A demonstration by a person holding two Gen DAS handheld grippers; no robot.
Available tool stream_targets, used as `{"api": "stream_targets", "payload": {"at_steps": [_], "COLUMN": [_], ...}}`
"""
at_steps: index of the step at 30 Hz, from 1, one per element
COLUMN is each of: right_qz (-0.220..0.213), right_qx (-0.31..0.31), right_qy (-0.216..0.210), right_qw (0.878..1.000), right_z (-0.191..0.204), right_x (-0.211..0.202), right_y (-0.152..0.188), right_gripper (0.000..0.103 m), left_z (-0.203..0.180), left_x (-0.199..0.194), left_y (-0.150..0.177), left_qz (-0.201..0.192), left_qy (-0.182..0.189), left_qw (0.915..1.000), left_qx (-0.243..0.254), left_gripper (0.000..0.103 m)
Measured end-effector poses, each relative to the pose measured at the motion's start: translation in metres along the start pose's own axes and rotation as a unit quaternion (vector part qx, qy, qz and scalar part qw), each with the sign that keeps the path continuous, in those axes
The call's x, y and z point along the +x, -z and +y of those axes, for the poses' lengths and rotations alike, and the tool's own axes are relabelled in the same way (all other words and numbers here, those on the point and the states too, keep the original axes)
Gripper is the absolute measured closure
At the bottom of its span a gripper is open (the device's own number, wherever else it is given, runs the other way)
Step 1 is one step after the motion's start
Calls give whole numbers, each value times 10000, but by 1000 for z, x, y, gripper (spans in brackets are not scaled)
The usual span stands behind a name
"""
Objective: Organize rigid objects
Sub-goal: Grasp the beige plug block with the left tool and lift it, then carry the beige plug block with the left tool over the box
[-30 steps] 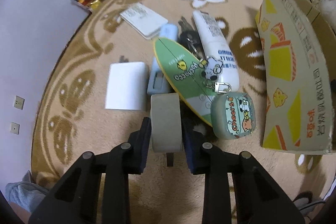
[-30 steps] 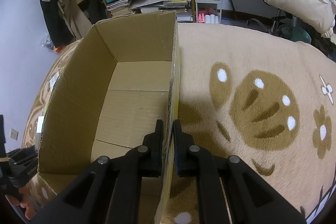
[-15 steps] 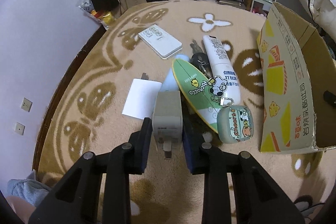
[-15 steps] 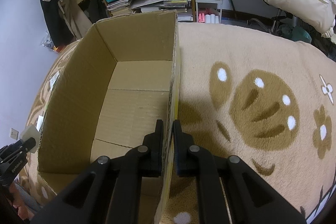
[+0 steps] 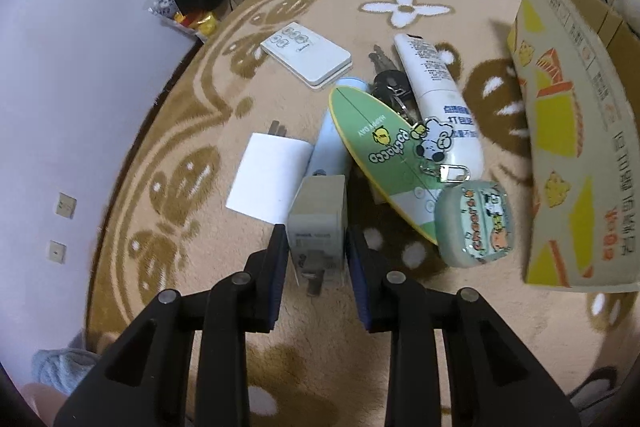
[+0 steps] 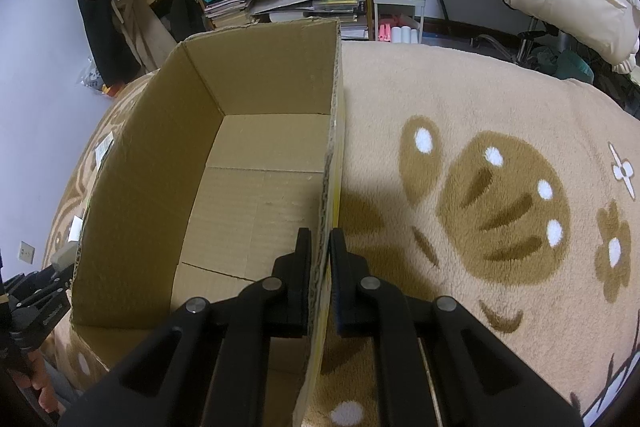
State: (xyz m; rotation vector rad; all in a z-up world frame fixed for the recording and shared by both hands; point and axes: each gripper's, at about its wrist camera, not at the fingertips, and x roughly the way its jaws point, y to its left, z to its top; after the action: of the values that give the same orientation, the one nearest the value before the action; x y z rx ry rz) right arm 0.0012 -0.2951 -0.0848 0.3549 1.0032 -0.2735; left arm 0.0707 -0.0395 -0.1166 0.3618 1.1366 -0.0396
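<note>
A small grey-white plug adapter [image 5: 318, 227] is pinched between the two fingers of the left gripper [image 5: 316, 255] and is held above the beige patterned rug [image 5: 192, 131], its metal prongs pointing back toward the camera; just beyond it, a white charger block [image 5: 266, 183] is seen lying flat on the rug, touched on its right by a pale blue case [image 5: 330, 151]; across that case a green surfboard-shaped board [image 5: 380, 155] is laid, tilted; a green earbud case [image 5: 474, 229] with cartoon stickers is set at the board's near end, close to the printed outer wall of the cardboard box [image 5: 576, 131]; a white tube [image 5: 440, 103] is laid along the board's right side, with a dog keychain [image 5: 434, 147] and a bunch of keys [image 5: 386, 79] between them; farther off, a white remote [image 5: 306, 55] is seen apart from the pile, toward the rug's far edge.

In the right wrist view, the right gripper [image 6: 320, 267] is pressed together on the near right wall of the cardboard box [image 6: 224, 155], one finger inside and one outside; the box is seen open-topped with a bare floor; the left gripper [image 6: 36, 291] is visible beyond the box's near left corner.
</note>
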Motion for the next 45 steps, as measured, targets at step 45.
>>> {"api": "stream_targets", "payload": {"at_steps": [45], "right_qz": [19], "right_qx": [-16], "right_qy": [-76], "right_qw": [10000], "right_z": [3], "right_x": [0], "right_y": [4], "right_gripper": [93], "left_z": [38], "left_x": [-105], "left_y": [-43], "left_qz": [-1133], "left_qy": [732], "left_qw": [9908], "left_qx": [71], "left_gripper": [76]}}
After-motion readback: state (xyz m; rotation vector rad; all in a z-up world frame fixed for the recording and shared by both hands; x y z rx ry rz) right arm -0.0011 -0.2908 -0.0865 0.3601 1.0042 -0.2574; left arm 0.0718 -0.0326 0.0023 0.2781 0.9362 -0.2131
